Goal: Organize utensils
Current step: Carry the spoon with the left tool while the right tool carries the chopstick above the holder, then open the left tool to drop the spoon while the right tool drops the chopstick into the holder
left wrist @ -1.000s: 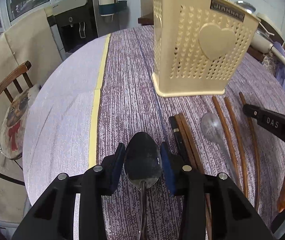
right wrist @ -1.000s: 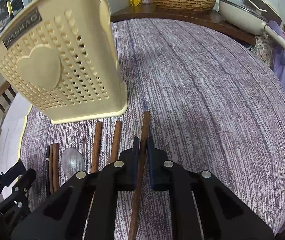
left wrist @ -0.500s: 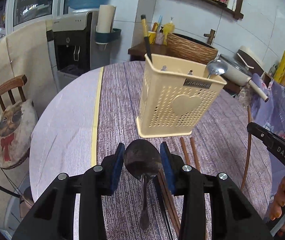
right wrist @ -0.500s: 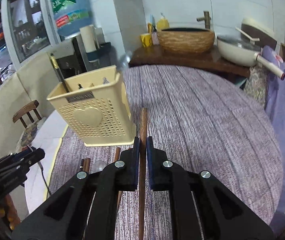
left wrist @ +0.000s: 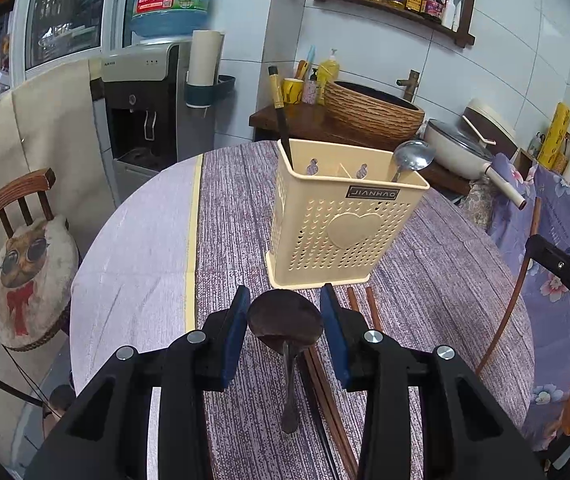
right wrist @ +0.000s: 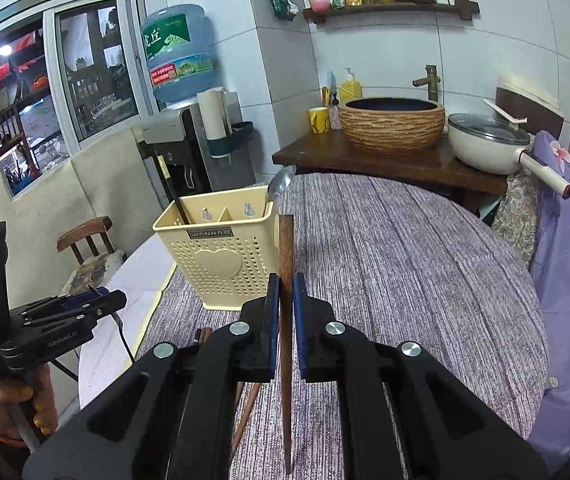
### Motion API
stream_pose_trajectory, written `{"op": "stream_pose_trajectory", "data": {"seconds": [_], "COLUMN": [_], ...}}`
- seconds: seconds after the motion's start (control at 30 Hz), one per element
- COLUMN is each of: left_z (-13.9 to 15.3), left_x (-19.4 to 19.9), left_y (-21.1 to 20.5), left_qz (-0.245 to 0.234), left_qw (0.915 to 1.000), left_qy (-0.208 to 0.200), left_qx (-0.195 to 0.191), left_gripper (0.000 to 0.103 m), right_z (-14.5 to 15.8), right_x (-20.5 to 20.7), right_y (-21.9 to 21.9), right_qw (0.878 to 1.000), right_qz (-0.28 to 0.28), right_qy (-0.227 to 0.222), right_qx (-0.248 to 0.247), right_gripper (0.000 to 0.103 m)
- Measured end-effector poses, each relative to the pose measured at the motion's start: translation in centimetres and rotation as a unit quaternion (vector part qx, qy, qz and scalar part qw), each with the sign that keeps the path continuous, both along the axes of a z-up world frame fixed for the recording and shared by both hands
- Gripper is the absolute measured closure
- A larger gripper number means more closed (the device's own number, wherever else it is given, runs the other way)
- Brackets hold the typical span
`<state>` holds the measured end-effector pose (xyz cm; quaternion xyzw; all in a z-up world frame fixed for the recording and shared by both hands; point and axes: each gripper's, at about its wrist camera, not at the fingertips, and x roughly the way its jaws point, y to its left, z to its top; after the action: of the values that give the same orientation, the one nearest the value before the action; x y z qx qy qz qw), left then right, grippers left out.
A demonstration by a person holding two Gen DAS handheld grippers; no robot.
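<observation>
Two grippers were loaded: the left gripper [left wrist: 285, 326] gripped a spoon [left wrist: 285, 320] by its bowl, and the right gripper [right wrist: 283, 312] clamped a wooden chopstick [right wrist: 286, 248]. Further chopsticks [left wrist: 373, 308] lay on the table [left wrist: 245, 216] beyond, before the cream utensil basket [left wrist: 337, 232].

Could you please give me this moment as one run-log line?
left tool: shut on spoon | right tool: shut on chopstick | both raised above table | caddy ahead
</observation>
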<state>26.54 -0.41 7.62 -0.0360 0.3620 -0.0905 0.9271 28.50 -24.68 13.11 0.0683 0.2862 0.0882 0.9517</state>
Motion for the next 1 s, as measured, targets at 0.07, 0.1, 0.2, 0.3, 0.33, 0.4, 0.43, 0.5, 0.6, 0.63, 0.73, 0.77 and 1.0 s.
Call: {"op": "stream_pose_trajectory", "data": {"seconds": [0.07, 0.1, 0.2, 0.3, 0.33, 0.4, 0.43, 0.5, 0.6, 0.63, 0.73, 0.77, 1.0], "left_z": [0.5, 0.8, 1.4, 2.1, 2.4, 3.1, 3.8, 5.6, 8.6, 10.1, 13.3, 14.0, 15.2], "left_x": [-0.1, -0.1, 0.0, 0.1, 0.2, 0.4, 0.5, 0.8, 1.3, 1.7, 2.7, 3.2, 7.4], "left_y": [0.0, -0.1, -0.2, -0.3, -0.4, -0.5, -0.4, -0.4, -0.4, -0.4, -0.7, -0.8, -1.1], "left_qz": [-0.002, -0.004, -0.009, -0.012, -0.014, -0.017, -0.018, -0.020, -0.019, -0.018, -0.008, -0.005, 0.046], "left_qw": [1.0000, 1.0000, 0.9999, 0.9998, 0.9998, 0.9997, 0.9995, 0.9991, 0.9976, 0.9964, 0.9925, 0.9914, 0.9833], "left_qy": [-0.005, -0.007, -0.009, -0.013, -0.015, -0.017, -0.020, -0.034, -0.062, -0.076, -0.113, -0.121, -0.164], "left_qx": [0.001, 0.001, -0.004, -0.004, -0.005, -0.009, -0.013, -0.017, -0.026, -0.034, -0.047, -0.050, -0.065], "left_gripper": [0.067, 0.067, 0.067, 0.067, 0.067, 0.067, 0.067, 0.067, 0.067, 0.067, 0.067, 0.067, 0.067], "right_z": [0.3, 0.5, 1.3, 2.2, 2.4, 3.4, 4.0, 5.5, 8.5, 9.8, 13.1, 14.1, 16.6], "right_x": [0.0, 0.0, -0.2, -0.3, -0.2, 0.0, 0.1, 0.3, 0.8, 1.0, 2.1, 2.6, 6.5], "right_y": [0.0, 0.0, 0.2, 0.4, 0.4, 0.6, 0.7, 0.8, 1.2, 1.4, 2.0, 2.2, 3.1], "right_qw": [1.000, 1.000, 1.000, 1.000, 1.000, 1.000, 0.999, 0.999, 0.998, 0.997, 0.994, 0.993, 0.989], "right_qz": [0.004, 0.006, 0.005, 0.013, 0.016, 0.020, 0.022, 0.026, 0.027, 0.025, 0.015, 0.012, -0.022], "right_qy": [-0.001, 0.000, -0.011, -0.016, -0.016, -0.020, -0.024, -0.035, -0.063, -0.077, -0.110, -0.118, -0.143], "right_qx": [0.004, 0.011, 0.003, 0.005, 0.007, 0.010, 0.012, 0.016, 0.013, 0.010, 0.009, 0.012, 0.023], "right_gripper": [0.095, 0.095, 0.095, 0.095, 0.095, 0.095, 0.095, 0.095, 0.095, 0.095, 0.095, 0.095, 0.095]}}
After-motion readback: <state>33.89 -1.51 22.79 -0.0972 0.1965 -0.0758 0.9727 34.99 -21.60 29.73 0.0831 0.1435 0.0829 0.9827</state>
